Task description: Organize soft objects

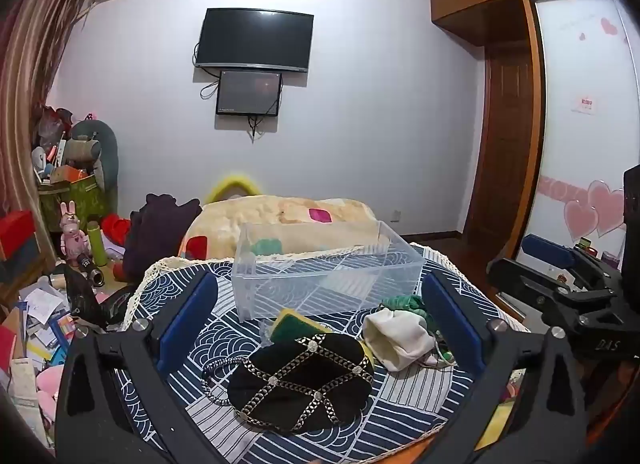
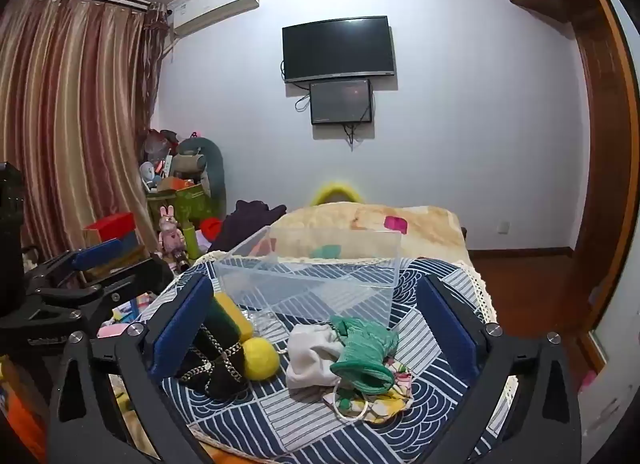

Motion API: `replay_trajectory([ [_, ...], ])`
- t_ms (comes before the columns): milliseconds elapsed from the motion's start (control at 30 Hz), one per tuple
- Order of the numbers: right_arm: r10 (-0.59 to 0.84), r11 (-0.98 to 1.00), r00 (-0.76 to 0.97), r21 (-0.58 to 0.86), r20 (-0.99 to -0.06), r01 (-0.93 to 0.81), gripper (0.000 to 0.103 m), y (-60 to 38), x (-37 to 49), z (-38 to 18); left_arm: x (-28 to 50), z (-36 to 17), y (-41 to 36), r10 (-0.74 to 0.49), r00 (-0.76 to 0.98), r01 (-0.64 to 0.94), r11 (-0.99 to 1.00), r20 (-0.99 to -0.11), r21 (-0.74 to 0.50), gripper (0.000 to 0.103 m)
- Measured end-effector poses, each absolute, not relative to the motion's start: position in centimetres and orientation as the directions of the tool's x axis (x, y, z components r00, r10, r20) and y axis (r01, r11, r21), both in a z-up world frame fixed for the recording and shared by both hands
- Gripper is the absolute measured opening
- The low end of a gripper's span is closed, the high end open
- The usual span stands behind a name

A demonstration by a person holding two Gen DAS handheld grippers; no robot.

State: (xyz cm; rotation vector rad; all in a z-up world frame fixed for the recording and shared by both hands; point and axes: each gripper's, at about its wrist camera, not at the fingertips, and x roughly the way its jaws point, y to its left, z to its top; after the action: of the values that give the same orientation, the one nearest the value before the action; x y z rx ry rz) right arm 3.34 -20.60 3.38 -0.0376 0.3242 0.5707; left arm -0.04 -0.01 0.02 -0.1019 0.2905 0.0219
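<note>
A clear plastic bin (image 1: 328, 268) (image 2: 312, 276) stands empty on a blue patterned cloth (image 1: 208, 348) (image 2: 280, 416). In front of it lie a black hat with gold chain trim (image 1: 300, 380) (image 2: 216, 364), a green-yellow sponge (image 1: 296, 324) (image 2: 230, 316), a yellow ball (image 2: 261, 358), a white cloth pouch (image 1: 396, 338) (image 2: 310, 352), a green knit piece (image 1: 404, 302) (image 2: 362, 348) and a floral mask (image 2: 380, 396). My left gripper (image 1: 320, 324) is open, hovering over the hat. My right gripper (image 2: 320, 328) is open, hovering over the pouch and knit piece.
A beige blanket (image 1: 280, 220) (image 2: 380, 224) lies behind the bin. Cluttered boxes, toys and papers (image 1: 48, 264) fill the floor at left. A wardrobe (image 1: 580, 124) stands at right. The right gripper's body (image 1: 560, 288) shows at the left view's right edge.
</note>
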Motion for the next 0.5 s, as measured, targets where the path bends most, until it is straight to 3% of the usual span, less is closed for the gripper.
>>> replay_trajectory([
  [500, 0.543, 0.831, 0.775, 0.074, -0.324, -0.551, 0.102, -20.55, 3.63, 3.07, -0.53, 0.17, -0.37, 0.008, 0.964, -0.030, 0.996, -0.265, -0.081, 0.103],
])
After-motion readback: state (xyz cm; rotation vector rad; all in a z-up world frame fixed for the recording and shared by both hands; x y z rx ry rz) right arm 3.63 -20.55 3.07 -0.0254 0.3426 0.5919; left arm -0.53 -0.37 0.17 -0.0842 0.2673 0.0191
